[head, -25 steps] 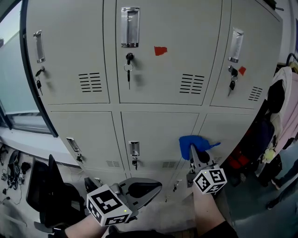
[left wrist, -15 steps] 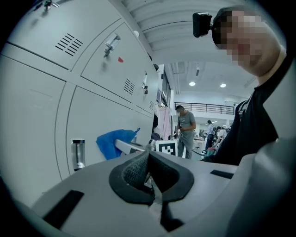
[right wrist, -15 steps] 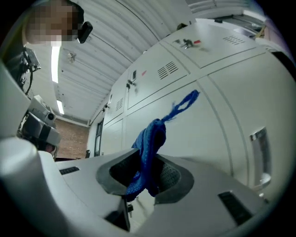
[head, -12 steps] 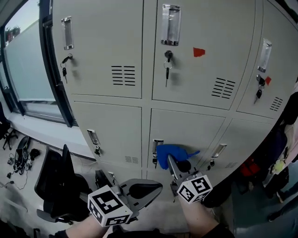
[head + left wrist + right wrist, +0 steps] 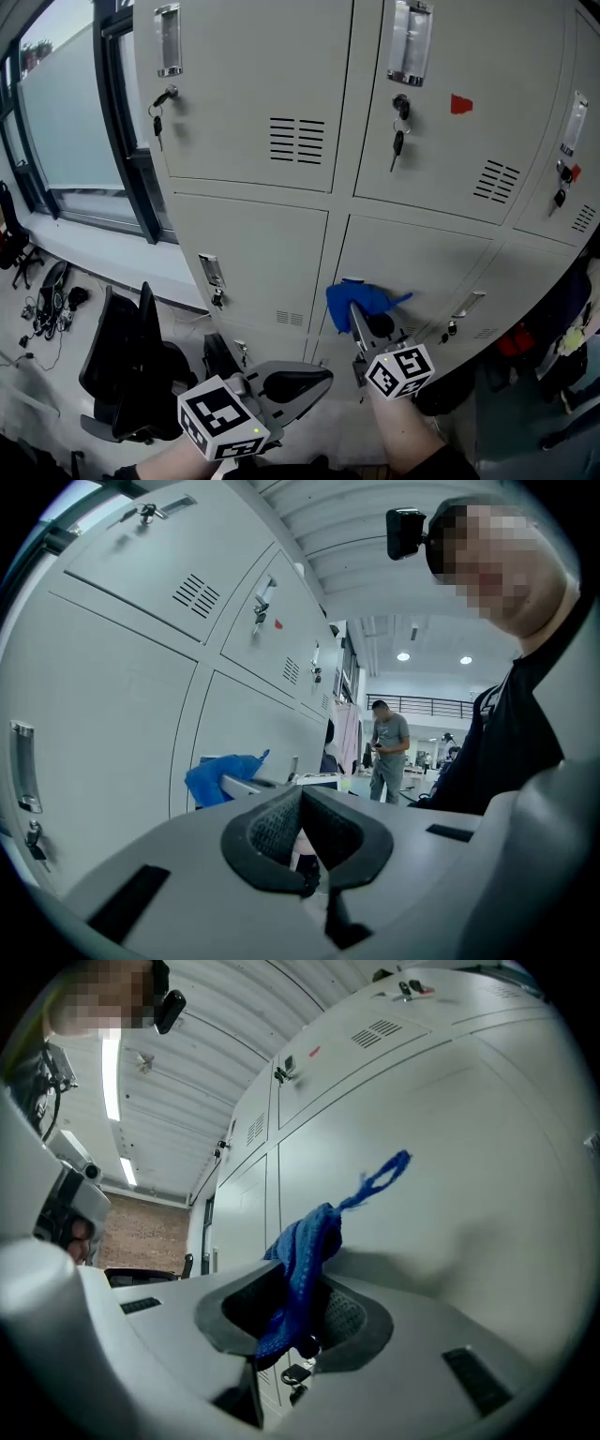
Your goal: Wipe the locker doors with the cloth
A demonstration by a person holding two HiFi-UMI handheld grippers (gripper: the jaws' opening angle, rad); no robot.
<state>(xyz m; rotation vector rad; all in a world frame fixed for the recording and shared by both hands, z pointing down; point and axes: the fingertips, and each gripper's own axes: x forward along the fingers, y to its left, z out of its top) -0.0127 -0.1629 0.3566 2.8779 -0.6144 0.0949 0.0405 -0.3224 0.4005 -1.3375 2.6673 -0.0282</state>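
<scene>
A bank of light grey locker doors (image 5: 272,272) fills the head view. My right gripper (image 5: 361,309) is shut on a blue cloth (image 5: 354,302), pressed against the lower middle door (image 5: 412,272) near its left edge. In the right gripper view the blue cloth (image 5: 302,1258) hangs out between the shut jaws, a loose thread trailing toward the door (image 5: 469,1176). My left gripper (image 5: 314,380) is low, away from the lockers, shut with nothing in it. From the left gripper view the blue cloth (image 5: 223,774) shows against the door (image 5: 234,742).
Each door has a metal handle (image 5: 212,272) and a lock with keys (image 5: 397,141). A red sticker (image 5: 461,104) marks the upper middle door. A window (image 5: 66,112) lies left, black office chairs (image 5: 131,366) below it. A person (image 5: 386,747) stands far off.
The view has shifted, so the lockers sit further right and up in frame. My right gripper with the cloth has slid left along the lower doors, from the right door toward the middle door's left edge.
</scene>
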